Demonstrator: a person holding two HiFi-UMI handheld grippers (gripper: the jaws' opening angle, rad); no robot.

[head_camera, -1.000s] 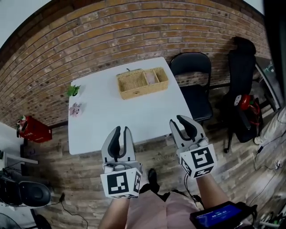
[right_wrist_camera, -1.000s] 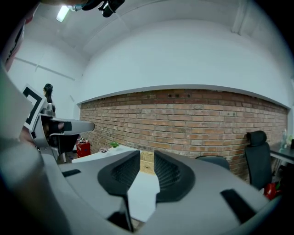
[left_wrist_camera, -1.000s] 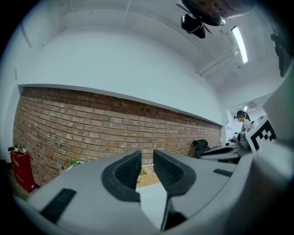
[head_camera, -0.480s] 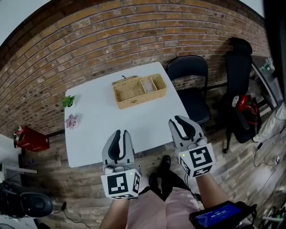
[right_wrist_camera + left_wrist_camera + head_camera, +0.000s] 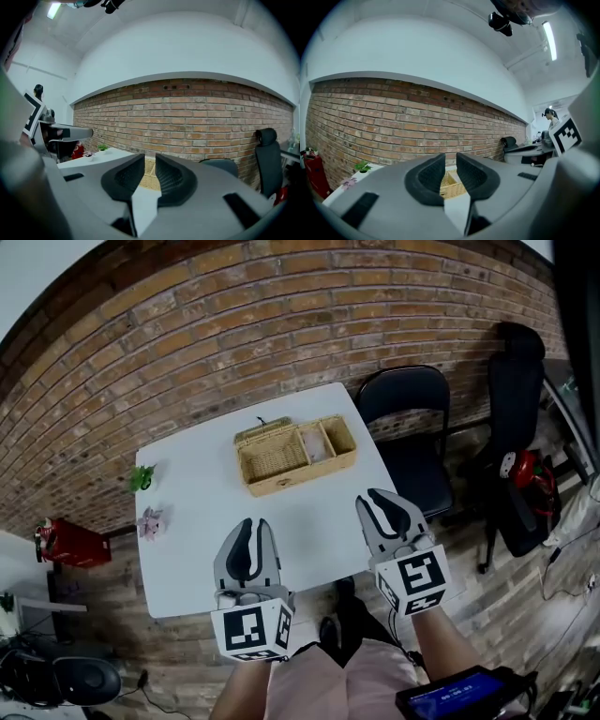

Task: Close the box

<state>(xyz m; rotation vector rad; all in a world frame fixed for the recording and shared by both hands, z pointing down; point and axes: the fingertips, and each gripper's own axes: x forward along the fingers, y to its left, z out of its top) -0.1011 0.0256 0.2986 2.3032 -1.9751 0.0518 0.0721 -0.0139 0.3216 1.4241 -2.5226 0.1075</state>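
Observation:
A wicker box (image 5: 281,461) stands at the far side of the white table (image 5: 206,521). Its left part shows a woven surface, and its right part shows open compartments (image 5: 328,440). Both grippers hover over the table's near edge, well short of the box. My left gripper (image 5: 253,524) has a narrow gap between its jaws and holds nothing. The jaws of my right gripper (image 5: 377,497) are closing with nothing between them. The box (image 5: 452,183) shows through the gap of the left gripper (image 5: 451,161). It (image 5: 151,176) shows likewise beyond the right gripper (image 5: 150,161).
A small green plant (image 5: 142,477) and a pink object (image 5: 152,519) sit at the table's left edge. A black folding chair (image 5: 405,418) stands right of the table, with a black office chair (image 5: 517,381) further right. A red object (image 5: 58,542) lies on the floor left. A brick wall runs behind.
The table and box have slid lower and nearer in the head view. Both grippers keep their place in the picture, side by side.

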